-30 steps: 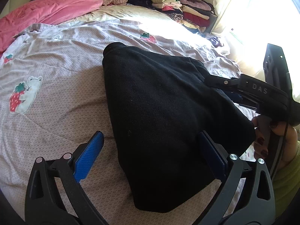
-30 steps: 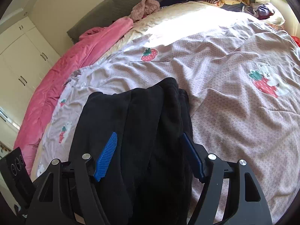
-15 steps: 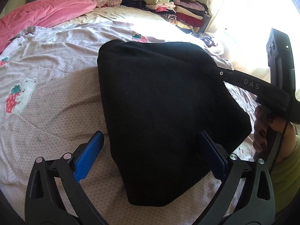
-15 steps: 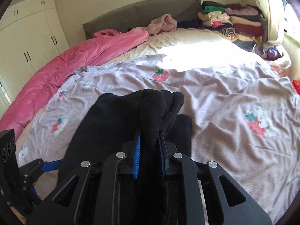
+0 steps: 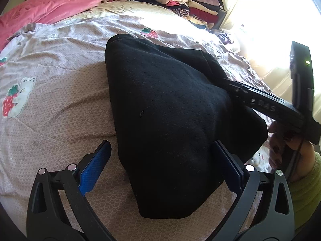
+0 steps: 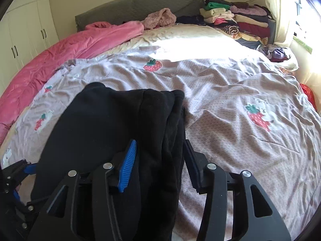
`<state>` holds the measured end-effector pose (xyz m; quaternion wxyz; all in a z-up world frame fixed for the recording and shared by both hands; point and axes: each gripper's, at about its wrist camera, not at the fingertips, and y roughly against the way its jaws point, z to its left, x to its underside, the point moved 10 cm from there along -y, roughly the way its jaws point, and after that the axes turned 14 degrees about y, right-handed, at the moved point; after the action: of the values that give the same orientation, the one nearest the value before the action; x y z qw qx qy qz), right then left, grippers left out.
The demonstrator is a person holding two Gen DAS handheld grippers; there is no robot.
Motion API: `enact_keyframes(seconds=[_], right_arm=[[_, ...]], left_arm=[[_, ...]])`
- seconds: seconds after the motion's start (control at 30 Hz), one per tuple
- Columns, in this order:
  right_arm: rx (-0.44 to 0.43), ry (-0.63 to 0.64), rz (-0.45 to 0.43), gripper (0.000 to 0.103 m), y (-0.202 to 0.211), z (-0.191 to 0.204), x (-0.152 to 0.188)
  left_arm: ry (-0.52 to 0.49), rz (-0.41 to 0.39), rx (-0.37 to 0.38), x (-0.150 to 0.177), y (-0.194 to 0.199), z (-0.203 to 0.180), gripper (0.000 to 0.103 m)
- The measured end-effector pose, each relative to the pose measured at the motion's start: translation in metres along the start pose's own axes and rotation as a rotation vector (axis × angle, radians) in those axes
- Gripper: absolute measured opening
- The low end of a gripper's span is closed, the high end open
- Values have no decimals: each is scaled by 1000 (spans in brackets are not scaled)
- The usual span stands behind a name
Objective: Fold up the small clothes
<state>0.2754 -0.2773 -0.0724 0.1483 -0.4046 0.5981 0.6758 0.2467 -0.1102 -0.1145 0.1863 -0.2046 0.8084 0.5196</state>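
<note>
Faintly legible — "DAS" on right gripper (image 5: 230, 84) beside black garment (image 5: 170, 120).

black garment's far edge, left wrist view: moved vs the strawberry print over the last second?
Yes. The black garment has its far edge nearer the strawberry print, with its top corner pushed up toward it.

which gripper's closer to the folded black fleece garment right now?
Right. Right gripper straddles the folded black fleece garment's edge, jaws opening. Left gripper hangs open just over its near end.
</note>
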Motion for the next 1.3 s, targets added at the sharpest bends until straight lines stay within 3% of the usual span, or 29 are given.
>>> enact_keyframes(seconds=[0.13, 0.33, 0.5, 0.63, 0.7, 0.77, 0.97, 1.1, 1.3], right_arm=[[-39, -20, -32, 56, 24, 7, 7], [-90, -35, -37, 55, 44, 20, 23], [-74, -40, 62, 50, 24, 18, 52], [-86, -81, 41, 52, 28, 18, 55], [-69, -61, 21, 56, 36, 21, 51], [-34, -48, 4, 69, 47, 20, 49], [28, -59, -73, 89, 81, 15, 47], [57, -45, -122, 95, 106, 16, 49], [53, -41, -155, 95, 129, 25, 55]], left_arm=[[1, -1, -1, 0, 1, 1, 93], [-6, -5, -9, 3, 5, 2, 93], [-9, 2, -15, 8, 5, 4, 93], [-21, -11, -28, 10, 10, 5, 93], [-20, -25, -31, 10, 15, 5, 93], [-21, -43, -42, 8, 22, 7, 94], [-41, -105, -80, 6, 44, 7, 94], [-55, -140, -76, 9, 62, 4, 94], [-62, -177, -97, 18, 84, 4, 94]])
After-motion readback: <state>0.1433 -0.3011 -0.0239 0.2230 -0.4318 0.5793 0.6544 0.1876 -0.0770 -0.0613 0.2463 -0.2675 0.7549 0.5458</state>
